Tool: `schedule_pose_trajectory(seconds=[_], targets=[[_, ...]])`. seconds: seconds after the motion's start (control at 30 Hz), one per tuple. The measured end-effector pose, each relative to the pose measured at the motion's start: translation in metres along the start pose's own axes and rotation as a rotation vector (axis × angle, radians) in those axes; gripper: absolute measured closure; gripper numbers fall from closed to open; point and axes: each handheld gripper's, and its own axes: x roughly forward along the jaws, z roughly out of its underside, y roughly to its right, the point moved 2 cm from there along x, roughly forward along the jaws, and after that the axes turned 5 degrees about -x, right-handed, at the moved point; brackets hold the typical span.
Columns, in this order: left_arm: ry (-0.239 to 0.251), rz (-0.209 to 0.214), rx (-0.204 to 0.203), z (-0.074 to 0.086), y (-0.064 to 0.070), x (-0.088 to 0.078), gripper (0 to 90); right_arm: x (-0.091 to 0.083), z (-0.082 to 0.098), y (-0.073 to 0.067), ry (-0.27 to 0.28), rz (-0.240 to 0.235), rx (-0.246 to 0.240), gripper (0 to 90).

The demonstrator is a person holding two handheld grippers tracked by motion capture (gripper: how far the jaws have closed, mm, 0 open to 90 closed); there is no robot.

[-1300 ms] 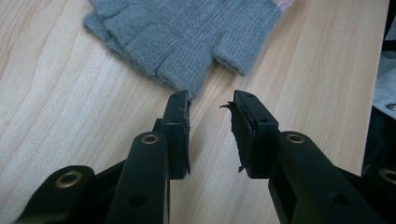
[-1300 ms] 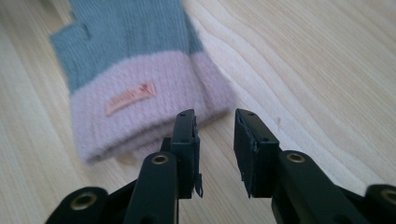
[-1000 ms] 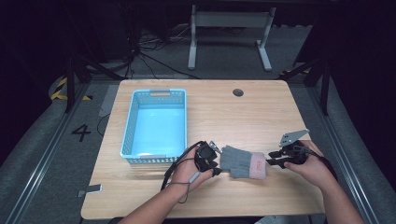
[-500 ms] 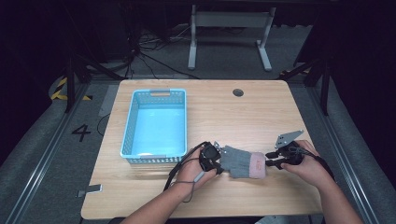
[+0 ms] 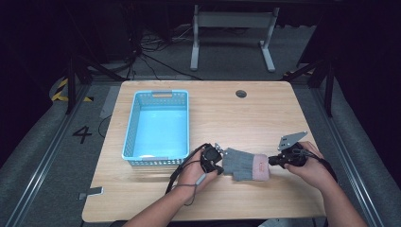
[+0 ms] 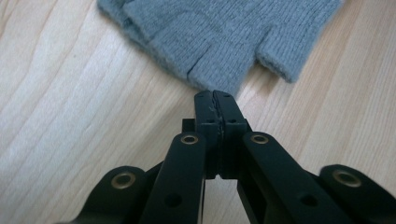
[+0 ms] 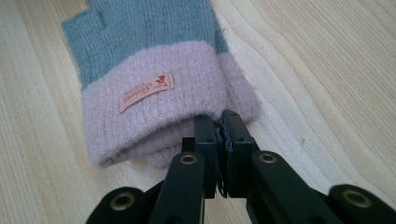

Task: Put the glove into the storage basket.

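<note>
With my left gripper [image 6: 215, 100] and right gripper [image 7: 219, 122] just closed on opposite ends of the glove [image 5: 245, 164], it lay on the desk [image 5: 265, 118], outside the basket [image 5: 130, 137].

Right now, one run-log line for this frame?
left gripper: shut on glove fingertip edge | right gripper: shut on pink cuff | basket: empty
</note>
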Motion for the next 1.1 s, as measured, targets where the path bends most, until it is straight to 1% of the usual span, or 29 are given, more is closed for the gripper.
schedule_pose_trajectory(seconds=[0.03,0.1,0.2,0.23,0.3,0.37,0.43,0.5,0.6,0.67,0.77,0.8,0.87,0.93,1.0,1.07,1.1], targets=[[-0.002,0.003,-0.008,0.000,0.000,-0.001,86.2,0.000,0.000,0.000,-0.001,0.003,0.003,87.3],[-0.008,0.001,-0.019,0.000,0.001,0.000,76.0,0.001,0.001,0.001,-0.002,-0.003,0.007,87.3],[-0.015,-0.006,-0.017,0.000,0.002,0.001,73.4,0.001,0.001,0.001,0.001,-0.005,0.012,87.2],[-0.012,0.008,-0.019,-0.001,0.002,0.002,73.4,0.001,0.001,0.001,0.002,-0.004,0.013,87.2],[-0.015,0.036,-0.009,-0.002,0.004,0.004,77.2,0.001,0.001,0.001,0.001,-0.006,0.014,87.2],[-0.019,0.032,-0.002,-0.004,0.004,0.005,79.7,0.002,0.001,0.001,-0.001,0.000,0.011,87.2],[-0.022,0.034,-0.004,-0.004,0.004,0.005,82.5,0.002,0.001,0.001,-0.004,0.001,0.016,87.2],[-0.022,0.028,0.010,-0.004,0.006,0.005,88.3,0.003,0.000,0.000,-0.006,0.003,0.010,87.3],[-0.023,0.003,0.038,-0.005,0.009,0.002,89.3,0.000,-0.002,-0.001,-0.002,0.006,0.019,87.7],[-0.011,0.008,0.045,-0.005,0.012,-0.002,89.5,-0.004,-0.003,-0.001,0.009,0.003,0.021,88.0],[0.000,0.015,0.049,-0.006,0.017,-0.009,89.6,-0.010,-0.005,-0.001,0.027,0.019,0.027,88.1],[-0.002,0.019,0.064,-0.006,0.018,-0.011,89.6,-0.011,-0.006,-0.001,0.032,0.021,0.026,88.2],[-0.008,0.021,0.068,-0.006,0.022,-0.012,89.6,-0.012,-0.008,0.001,0.040,0.033,0.030,88.2],[-0.013,0.020,0.076,-0.007,0.022,-0.011,89.5,-0.011,-0.010,0.005,0.038,0.039,0.039,88.2],[-0.021,0.014,0.070,-0.007,0.019,-0.008,89.5,-0.007,-0.011,0.008,0.038,0.039,0.040,88.2],[-0.014,0.006,0.055,-0.007,0.015,-0.004,89.5,-0.002,-0.011,0.010,0.032,0.035,0.041,88.2],[-0.016,0.018,0.050,-0.007,0.013,-0.002,89.4,0.001,-0.010,0.012,0.029,0.037,0.045,88.1]])
